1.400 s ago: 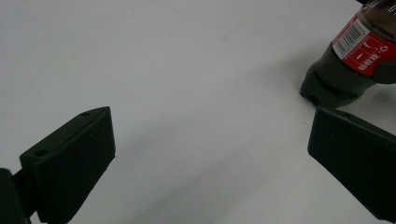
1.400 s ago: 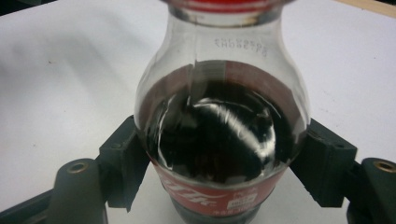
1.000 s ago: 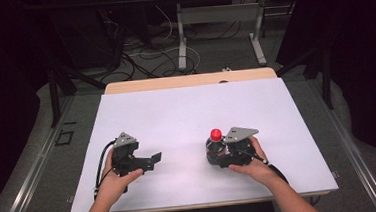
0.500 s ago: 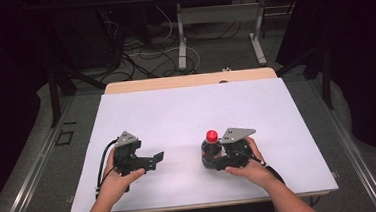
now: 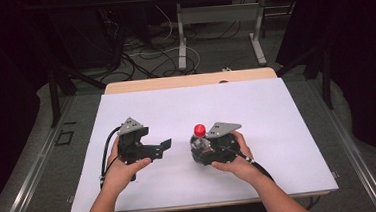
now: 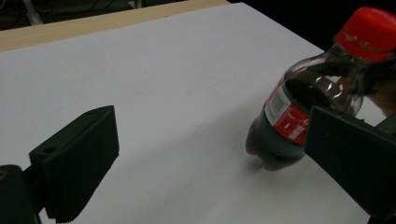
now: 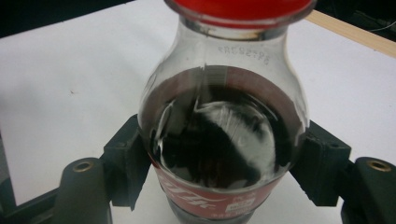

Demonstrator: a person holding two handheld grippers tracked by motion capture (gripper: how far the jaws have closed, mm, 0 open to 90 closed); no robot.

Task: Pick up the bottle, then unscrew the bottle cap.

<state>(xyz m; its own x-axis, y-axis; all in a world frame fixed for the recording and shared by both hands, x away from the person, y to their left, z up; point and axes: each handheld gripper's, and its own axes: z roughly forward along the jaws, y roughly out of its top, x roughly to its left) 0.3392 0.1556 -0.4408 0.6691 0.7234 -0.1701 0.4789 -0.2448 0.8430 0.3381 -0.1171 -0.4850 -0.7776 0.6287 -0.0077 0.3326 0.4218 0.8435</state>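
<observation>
A small cola bottle (image 5: 200,141) with a red cap (image 5: 199,130) is held near the middle of the white worktop (image 5: 277,115), toward its near side. It is gripped by the right claw (image 5: 204,147), whose two jaws are pressed against opposite sides of the bottle's body just above the red label, as seen in the right gripper view (image 7: 229,154). Dark drink fills the bottle up to about the shoulder. In the left gripper view the bottle (image 6: 299,107) is seen tilted, its cap (image 6: 371,32) leaning to the right and its base just above or barely on the worktop (image 6: 163,93); contact cannot be told for certain.

The left claw (image 5: 161,148) is held to the left of the bottle, near but apart from it, with its jaws standing wide open and nothing between them. It is pointed to the right, toward the bottle. Each claw is carried in a hand (image 5: 123,173) that comes in from the near edge, and a black cable is trailed from each.
</observation>
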